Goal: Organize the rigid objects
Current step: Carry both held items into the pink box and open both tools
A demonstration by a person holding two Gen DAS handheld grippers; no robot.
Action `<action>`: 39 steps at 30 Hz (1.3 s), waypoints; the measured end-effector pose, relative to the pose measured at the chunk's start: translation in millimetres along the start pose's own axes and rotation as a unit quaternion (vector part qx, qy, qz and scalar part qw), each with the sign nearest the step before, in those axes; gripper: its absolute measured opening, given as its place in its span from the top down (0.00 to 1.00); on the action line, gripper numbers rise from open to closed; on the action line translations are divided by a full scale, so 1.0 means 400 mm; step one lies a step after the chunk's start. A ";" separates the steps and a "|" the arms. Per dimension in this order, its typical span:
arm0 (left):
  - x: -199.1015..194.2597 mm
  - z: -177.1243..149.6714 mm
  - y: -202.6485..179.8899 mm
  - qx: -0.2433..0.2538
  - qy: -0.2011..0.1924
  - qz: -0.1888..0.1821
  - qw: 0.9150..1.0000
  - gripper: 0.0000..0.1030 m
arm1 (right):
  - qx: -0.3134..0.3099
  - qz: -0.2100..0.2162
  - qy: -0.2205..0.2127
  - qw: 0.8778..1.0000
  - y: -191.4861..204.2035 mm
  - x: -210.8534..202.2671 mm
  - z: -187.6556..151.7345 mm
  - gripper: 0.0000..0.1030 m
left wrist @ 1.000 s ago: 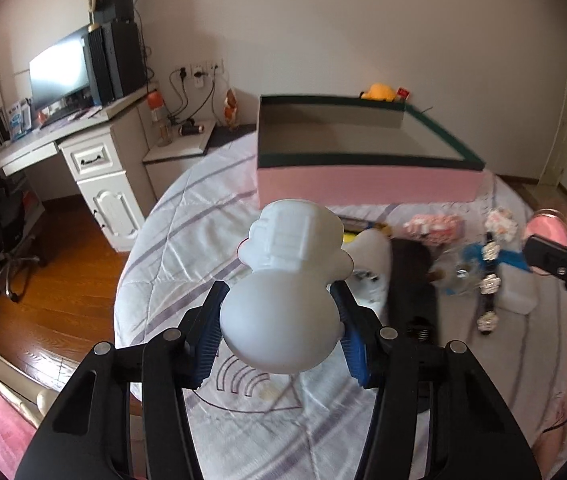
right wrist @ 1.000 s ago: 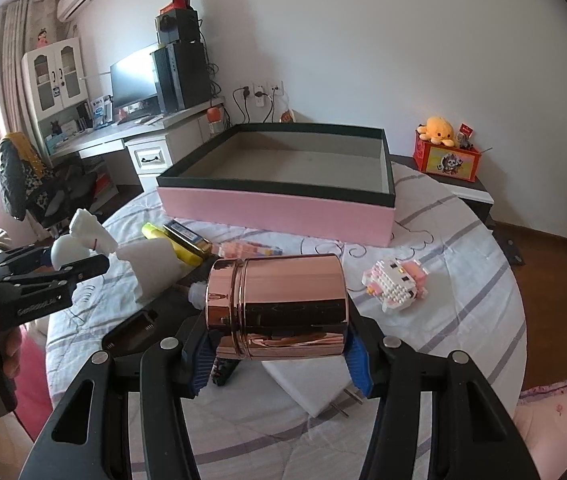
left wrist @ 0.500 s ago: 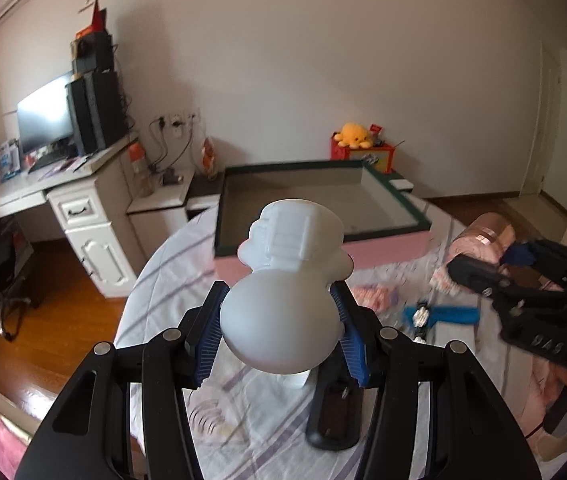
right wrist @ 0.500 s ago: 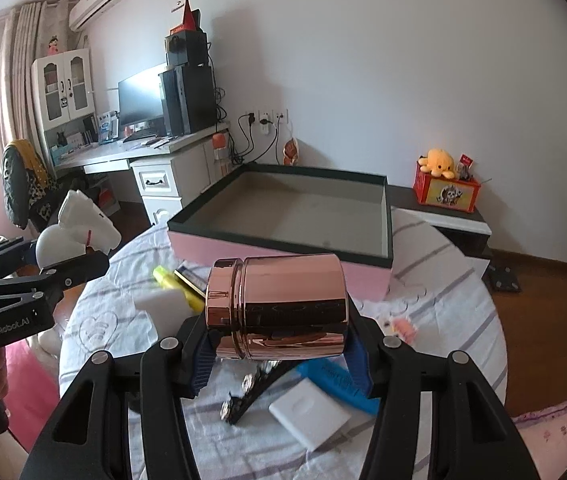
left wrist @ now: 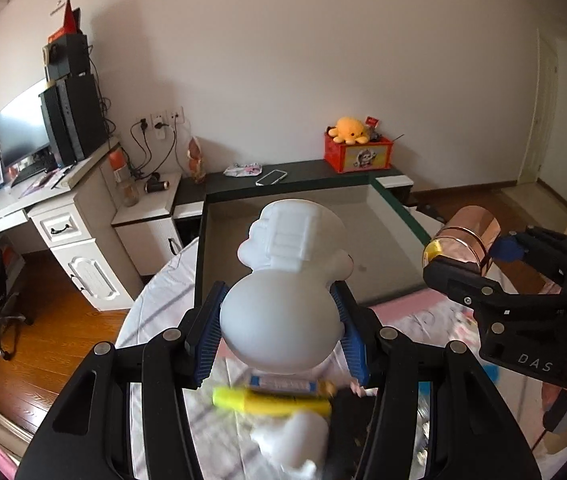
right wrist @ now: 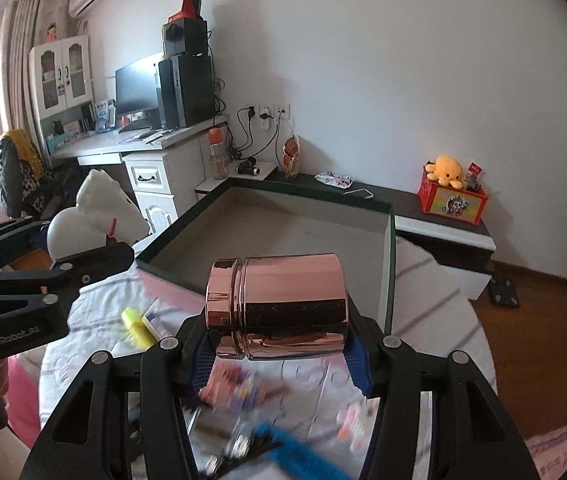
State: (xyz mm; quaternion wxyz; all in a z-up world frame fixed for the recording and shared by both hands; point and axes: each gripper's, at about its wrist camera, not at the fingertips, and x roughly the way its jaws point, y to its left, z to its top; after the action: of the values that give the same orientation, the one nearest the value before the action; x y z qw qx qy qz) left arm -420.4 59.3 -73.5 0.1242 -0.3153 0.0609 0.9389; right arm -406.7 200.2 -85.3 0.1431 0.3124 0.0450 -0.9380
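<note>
White figurine (left wrist: 283,304) — rose-gold canister (right wrist: 279,306) — pink box (left wrist: 407,304).

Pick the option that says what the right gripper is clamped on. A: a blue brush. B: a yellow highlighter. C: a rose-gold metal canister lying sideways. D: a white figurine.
C: in the right wrist view the right gripper has its blue pads pressed on the ends of the rose-gold metal canister, held sideways in front of the pink box.

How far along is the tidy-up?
Done: nothing, the box looks empty. In hand: left hand-held gripper clamps the white figure, right hand-held gripper the copper jar, both near the box. Left: highlighter and blurred clutter on the bed.
</note>
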 end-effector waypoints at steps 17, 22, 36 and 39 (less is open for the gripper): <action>0.344 0.024 0.070 -0.014 0.128 0.000 0.992 0.49 | -0.010 0.008 0.116 0.993 -0.029 0.316 0.064 0.46; 0.364 0.016 0.063 -0.001 0.133 0.013 0.991 0.47 | -0.005 0.010 0.146 0.989 -0.038 0.364 0.048 0.46; 0.254 0.024 0.086 -0.015 0.071 0.045 0.996 0.00 | 0.004 -0.002 0.145 0.989 -0.035 0.350 0.044 0.38; 0.220 0.018 0.097 -0.024 0.066 0.052 0.996 0.00 | 0.005 -0.009 0.124 0.992 -0.027 0.305 0.055 0.22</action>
State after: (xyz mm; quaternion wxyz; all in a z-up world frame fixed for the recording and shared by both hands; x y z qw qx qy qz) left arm -503.0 40.5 -119.7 0.0630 -0.3759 0.0629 0.9224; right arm -515.6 177.3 -140.8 0.1267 0.4267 0.0606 -0.8934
